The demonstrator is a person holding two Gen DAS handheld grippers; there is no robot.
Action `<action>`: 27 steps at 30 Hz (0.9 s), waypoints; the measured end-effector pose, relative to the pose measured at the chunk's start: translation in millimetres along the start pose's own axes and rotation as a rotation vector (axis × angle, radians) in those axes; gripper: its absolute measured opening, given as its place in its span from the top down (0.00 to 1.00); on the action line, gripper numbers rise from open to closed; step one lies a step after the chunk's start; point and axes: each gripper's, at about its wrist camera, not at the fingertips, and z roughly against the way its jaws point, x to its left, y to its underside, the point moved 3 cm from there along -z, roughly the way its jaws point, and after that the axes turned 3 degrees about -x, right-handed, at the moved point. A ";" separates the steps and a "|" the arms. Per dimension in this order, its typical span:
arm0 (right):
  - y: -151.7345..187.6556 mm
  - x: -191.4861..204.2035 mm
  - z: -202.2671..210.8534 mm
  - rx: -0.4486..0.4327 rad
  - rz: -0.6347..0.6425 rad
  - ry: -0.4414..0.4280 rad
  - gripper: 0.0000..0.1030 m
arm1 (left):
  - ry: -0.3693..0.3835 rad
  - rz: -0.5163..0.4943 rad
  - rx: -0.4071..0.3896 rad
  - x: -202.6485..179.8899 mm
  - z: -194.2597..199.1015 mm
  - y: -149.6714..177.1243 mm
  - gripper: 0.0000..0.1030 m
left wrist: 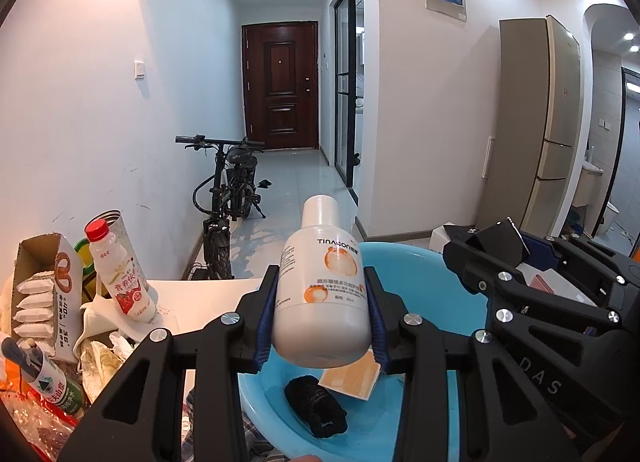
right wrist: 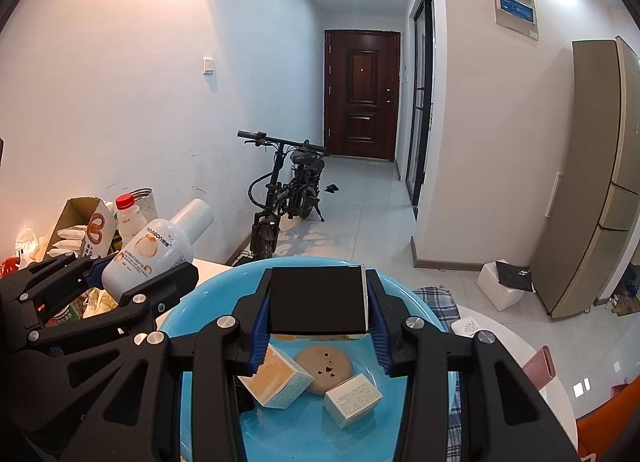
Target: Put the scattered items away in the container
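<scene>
Left gripper (left wrist: 322,326) clamps the smooth, rigid, likely slippery white bottle (left wrist: 322,294) low on its body between the pads, right gripper (right wrist: 318,326) clamps the stiff black box (right wrist: 318,298) by its sides, both over the blue basin (right wrist: 208,302).

white table (left wrist: 208,290), blue basin (right wrist: 192,302), probably snacks

Colours showing around the light blue basin (right wrist: 208,294)

A white bottle (left wrist: 322,294) is wearing orange circle prints; a black box (right wrist: 318,300) is sitting between blue ribbed pads (right wrist: 259,332); a tan round compact (right wrist: 324,368) is showing dark heart cut-outs; a blue-and-white checked cloth (right wrist: 440,302) is lying beside it.
</scene>
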 end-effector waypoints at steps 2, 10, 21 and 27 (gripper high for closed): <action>0.5 -1.9 0.8 0.001 -0.002 0.002 0.57 | 0.001 0.001 0.002 -0.8 -1.1 0.2 0.64; 1.6 -4.9 1.5 0.004 0.002 0.011 0.57 | 0.002 0.006 -0.006 -0.1 -0.1 -0.7 0.64; 3.8 -3.6 2.6 0.006 0.023 0.028 0.57 | 0.007 0.023 0.001 4.5 -1.8 -0.1 0.64; 4.7 -3.1 2.5 0.007 0.017 0.020 0.57 | 0.005 0.028 -0.005 4.9 1.4 -1.2 0.64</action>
